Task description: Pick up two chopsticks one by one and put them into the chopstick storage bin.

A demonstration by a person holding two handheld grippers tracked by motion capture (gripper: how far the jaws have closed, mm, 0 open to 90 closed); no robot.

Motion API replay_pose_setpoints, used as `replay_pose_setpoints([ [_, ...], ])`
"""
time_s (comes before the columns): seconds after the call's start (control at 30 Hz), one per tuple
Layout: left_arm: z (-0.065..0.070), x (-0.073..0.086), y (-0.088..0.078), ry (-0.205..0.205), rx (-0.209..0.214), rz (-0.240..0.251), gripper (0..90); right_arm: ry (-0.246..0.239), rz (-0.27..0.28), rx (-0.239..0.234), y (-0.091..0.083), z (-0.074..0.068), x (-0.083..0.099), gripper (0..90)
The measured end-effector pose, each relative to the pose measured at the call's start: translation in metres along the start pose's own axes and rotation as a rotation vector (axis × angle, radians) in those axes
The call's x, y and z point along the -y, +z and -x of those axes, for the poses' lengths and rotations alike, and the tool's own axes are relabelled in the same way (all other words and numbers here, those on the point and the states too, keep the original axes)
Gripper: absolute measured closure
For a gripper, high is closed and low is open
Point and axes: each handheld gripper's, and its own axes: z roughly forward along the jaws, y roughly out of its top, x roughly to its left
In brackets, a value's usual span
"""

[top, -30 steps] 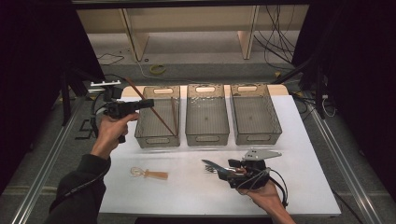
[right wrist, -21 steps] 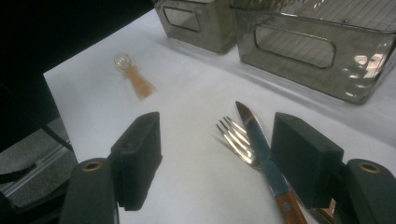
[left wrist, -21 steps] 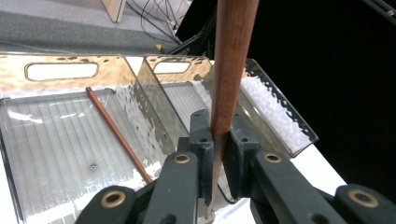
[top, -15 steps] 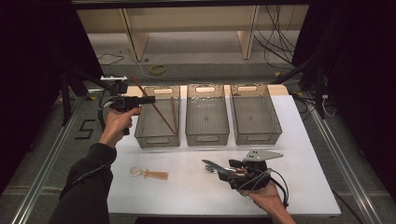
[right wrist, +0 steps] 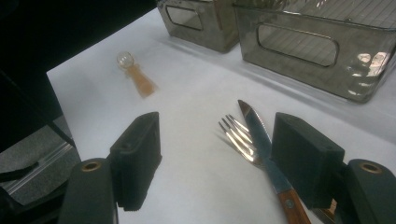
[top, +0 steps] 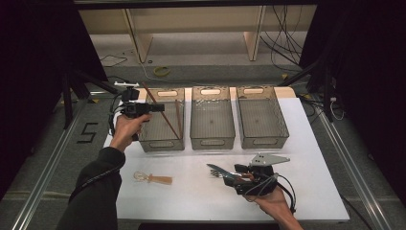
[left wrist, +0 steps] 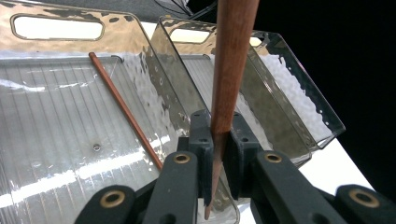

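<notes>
Two chopsticks are in play: your left gripper is clenched on one chopstick over the left bin, at ten o'clock on the table. Your right gripper rests released beside the knife and fork, at five o'clock.

Three bins, two chopsticks, perhaps one fork.

Digit "5" marked on floor left of table.
</notes>
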Motion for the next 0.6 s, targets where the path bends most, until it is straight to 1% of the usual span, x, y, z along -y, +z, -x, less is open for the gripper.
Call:
replay_pose_setpoints([
  [0.17, 0.000, 0.002, 0.004, 0.002, -0.006, -0.006, 81.9, 0.002, -0.003, -0.001, 0.000, 0.000, 0.000, 33.9],
  [0.43, -0.002, 0.004, 0.011, -0.003, -0.009, -0.035, 81.8, 0.000, -0.004, -0.001, 0.001, 0.000, 0.001, 33.9],
  [0.5, -0.002, 0.004, 0.012, -0.003, -0.011, -0.038, 81.8, -0.001, -0.004, -0.002, 0.001, 0.000, 0.001, 33.9],
  [0.6, -0.002, 0.004, 0.014, 0.003, -0.020, -0.057, 81.7, 0.003, -0.006, -0.003, 0.001, 0.000, 0.001, 33.9],
])
